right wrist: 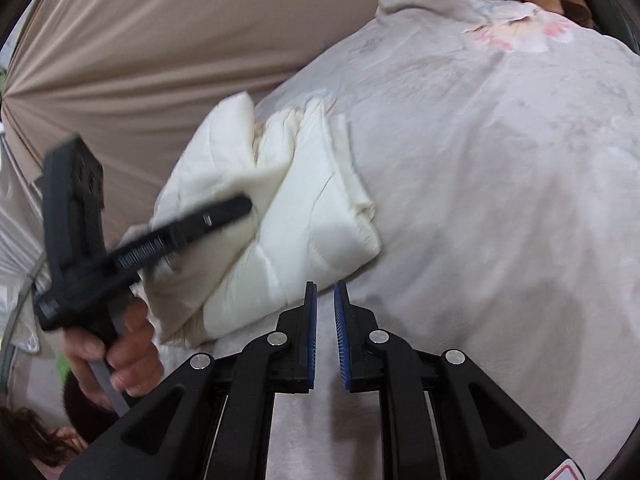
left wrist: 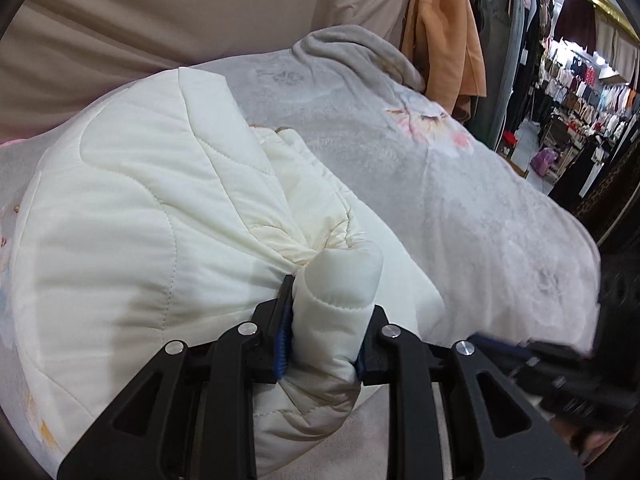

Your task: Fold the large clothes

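A cream quilted jacket [left wrist: 140, 220] lies bunched on a grey floral bed cover [left wrist: 460, 200]. My left gripper [left wrist: 332, 300] is shut on a thick rolled fold of the jacket, which bulges up between the blue pads. In the right wrist view the same jacket [right wrist: 304, 200] lies partly folded at centre left, and the left gripper [right wrist: 236, 206], held by a hand [right wrist: 124, 344], reaches onto it, blurred. My right gripper [right wrist: 325, 292] hovers just off the jacket's near edge. Its jaws stand a narrow gap apart with nothing between them.
The bed cover [right wrist: 500, 200] spreads wide to the right of the jacket. A beige curtain [left wrist: 200, 12] hangs behind the bed. An orange garment [left wrist: 444, 32] hangs at the far corner, with shop clothing racks [left wrist: 580, 92] beyond it.
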`<state>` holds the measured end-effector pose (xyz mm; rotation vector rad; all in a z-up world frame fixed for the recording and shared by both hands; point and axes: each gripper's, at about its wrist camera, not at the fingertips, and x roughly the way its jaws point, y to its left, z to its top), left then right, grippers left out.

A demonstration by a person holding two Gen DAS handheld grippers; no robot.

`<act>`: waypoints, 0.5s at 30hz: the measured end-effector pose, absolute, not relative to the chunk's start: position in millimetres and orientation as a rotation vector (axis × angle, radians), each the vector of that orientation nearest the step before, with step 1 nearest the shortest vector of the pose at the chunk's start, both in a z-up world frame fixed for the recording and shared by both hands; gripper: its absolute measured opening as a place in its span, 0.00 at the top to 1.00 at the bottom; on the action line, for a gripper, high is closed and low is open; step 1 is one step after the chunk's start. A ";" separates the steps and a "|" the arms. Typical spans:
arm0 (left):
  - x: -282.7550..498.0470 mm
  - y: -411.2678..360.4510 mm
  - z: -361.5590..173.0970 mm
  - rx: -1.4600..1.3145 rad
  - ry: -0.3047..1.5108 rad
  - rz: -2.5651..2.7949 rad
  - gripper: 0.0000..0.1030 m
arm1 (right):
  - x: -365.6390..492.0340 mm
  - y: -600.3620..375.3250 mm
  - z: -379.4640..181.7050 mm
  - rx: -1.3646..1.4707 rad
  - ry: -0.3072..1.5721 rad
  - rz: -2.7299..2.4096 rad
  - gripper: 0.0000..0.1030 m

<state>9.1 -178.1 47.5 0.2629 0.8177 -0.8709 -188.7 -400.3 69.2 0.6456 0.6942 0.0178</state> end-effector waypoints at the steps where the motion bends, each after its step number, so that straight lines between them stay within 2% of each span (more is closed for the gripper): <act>1: 7.9 -180.0 46.9 0.271 0.814 -0.863 0.77 | -188.6 -402.3 76.5 0.636 0.679 0.014 0.88; 4: -1.4 -179.9 56.5 0.287 0.767 -0.849 0.67 | -184.1 -405.5 102.8 0.597 0.629 0.035 0.85; 5: -6.2 -178.6 61.6 0.286 0.750 -0.856 0.55 | -179.2 -406.4 113.6 0.589 0.613 0.051 0.82; 6: -10.6 -177.0 66.4 0.285 0.739 -0.863 0.44 | -175.5 -408.7 124.0 0.586 0.595 0.072 0.72; 7: -14.2 -175.9 70.5 0.282 0.728 -0.865 0.40 | -170.8 -409.4 134.2 0.581 0.577 0.093 0.61; 11: -23.8 -171.4 83.3 0.282 0.710 -0.835 0.34 | -148.6 -394.4 167.0 0.508 0.538 0.145 0.51; 13: -25.0 -161.8 91.0 0.250 0.721 -0.827 0.31 | -137.4 -383.9 183.0 0.459 0.517 0.170 0.41; 15: -25.1 -143.2 103.0 0.204 0.719 -0.816 0.29 | -128.6 -376.4 194.6 0.418 0.510 0.201 0.38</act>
